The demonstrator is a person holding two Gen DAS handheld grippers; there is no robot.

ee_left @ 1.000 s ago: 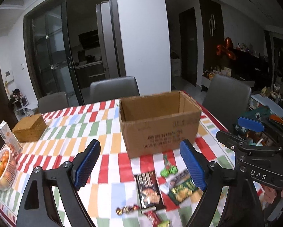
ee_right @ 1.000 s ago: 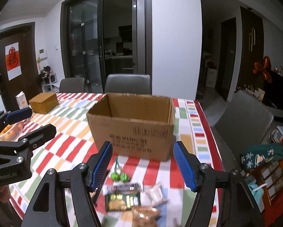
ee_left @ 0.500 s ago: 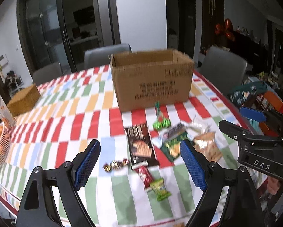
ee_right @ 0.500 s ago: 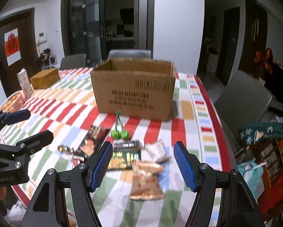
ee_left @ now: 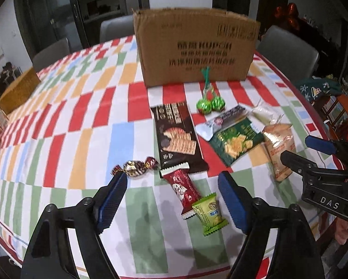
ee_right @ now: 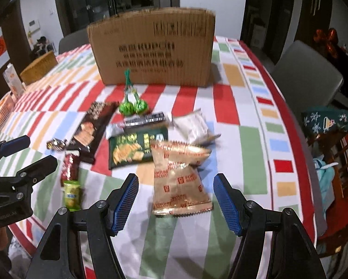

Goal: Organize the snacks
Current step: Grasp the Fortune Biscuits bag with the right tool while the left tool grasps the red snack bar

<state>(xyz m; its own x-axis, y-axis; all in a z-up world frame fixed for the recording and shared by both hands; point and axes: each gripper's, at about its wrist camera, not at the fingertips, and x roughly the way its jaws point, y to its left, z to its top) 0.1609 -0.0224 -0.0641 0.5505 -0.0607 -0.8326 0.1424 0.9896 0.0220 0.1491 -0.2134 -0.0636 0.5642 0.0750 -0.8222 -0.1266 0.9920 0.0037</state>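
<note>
A: Where do the snacks lie?

B: Scattered on the checked tablecloth, all in front of the cardboard box, which stands at 12 o'clock in both views. Closest to the box, 2 green foil candies tied together. At their 7 o'clock, in the left wrist view, the dark brown biscuit pack lies lengthwise; at its 5 o'clock end a red wrapped bar, and touching that bar's near end, a small green sachet.

A: And the rest?

B: A twist-wrapped chocolate sits at 9 o'clock of the red bar. At 3 o'clock of the brown pack – a dark green cracker bag, with a silver-ended dark wrapper overlapping its far edge. A pale translucent packet lies at 2 o'clock of the green bag, and a golden biscuit bag rests nearest the right camera, overlapping the green bag's corner.

A: The grippers?

B: The left gripper has its fingers spread wide, holding nothing, with the red bar and green sachet seen between them. The right gripper is equally wide and empty – the golden bag sits between its blue pads.

A: Anything further out?

B: A woven basket at 10 o'clock, and a grey chair at 2 o'clock, off the table.
</note>
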